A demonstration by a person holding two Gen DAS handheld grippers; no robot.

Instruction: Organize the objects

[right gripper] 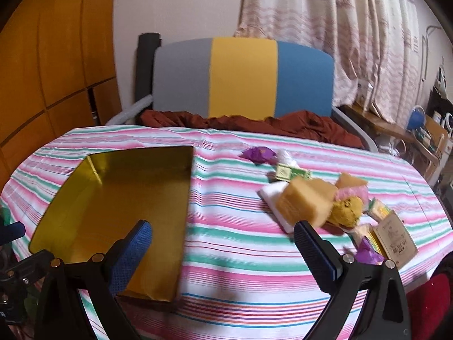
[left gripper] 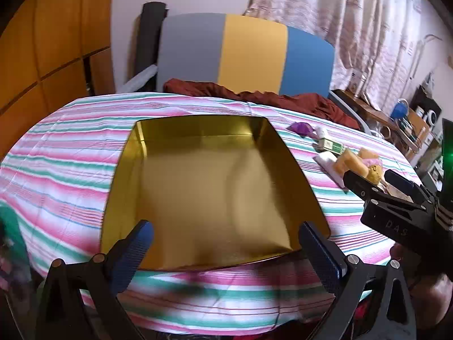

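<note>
**Left-wrist and right-wrist views: both grippers spread wide, tin waiting empty**

Left-wrist view looks down between the left gripper, whose blue-padded fingers stand fully apart with nothing between them. Just beyond and between the fingertips lies the gold tin, open-topped and empty, on the striped cloth that covers the surface. That placement reads as deliberate: the container sits central and within easy reach so loose items can be dropped straight in. Off past the right finger, the other tool's black body crosses the view, near the clutter.

Right-wrist view shows the right gripper likewise spread wide and holding nothing. The tin lies beyond its left finger; the pile to be sorted lies beyond and beside its right finger. Closest to that fingertip is a tan sponge block, blurred, resting on a white flat packet. Behind it sit a yellow speckled sponge, a pink one, a green-and-white small box and a purple wrapper; a printed card lies to the outside.

Judging by the wide stance and downward tilt, the right fingers seem set for a first pick, probably the sponge block, whose soft bulk should compress under the pads.
</note>
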